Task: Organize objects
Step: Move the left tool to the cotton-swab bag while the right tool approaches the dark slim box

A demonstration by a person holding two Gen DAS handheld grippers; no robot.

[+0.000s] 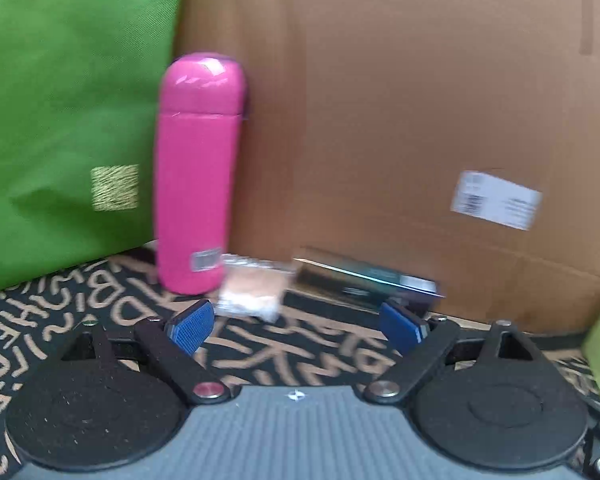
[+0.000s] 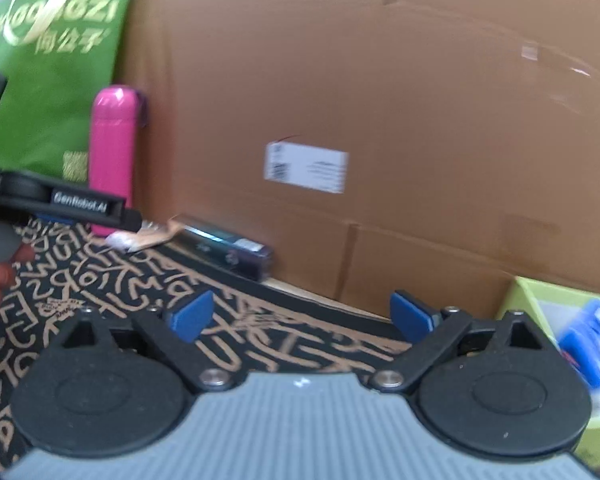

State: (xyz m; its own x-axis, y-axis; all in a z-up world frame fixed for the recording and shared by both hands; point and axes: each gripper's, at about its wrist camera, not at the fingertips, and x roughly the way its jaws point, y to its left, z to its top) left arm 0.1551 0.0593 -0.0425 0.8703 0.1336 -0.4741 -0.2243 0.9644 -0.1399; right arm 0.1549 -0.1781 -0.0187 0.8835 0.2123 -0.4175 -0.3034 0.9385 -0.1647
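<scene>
Only the right wrist view shows the green bin (image 2: 518, 300) at far right; both the left gripper (image 1: 296, 326) and the right gripper (image 2: 300, 316) gape wide and hold nothing above the lettered black mat (image 2: 260, 340).

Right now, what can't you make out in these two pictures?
- White label on the cardboard box: print blurred, both views.
- Dark flat box: lettering blurred.
- Green bin: cut off by right edge; contents smeared.
- Small packet: contents unclear.
- Pink bottle sticker: too small.
</scene>
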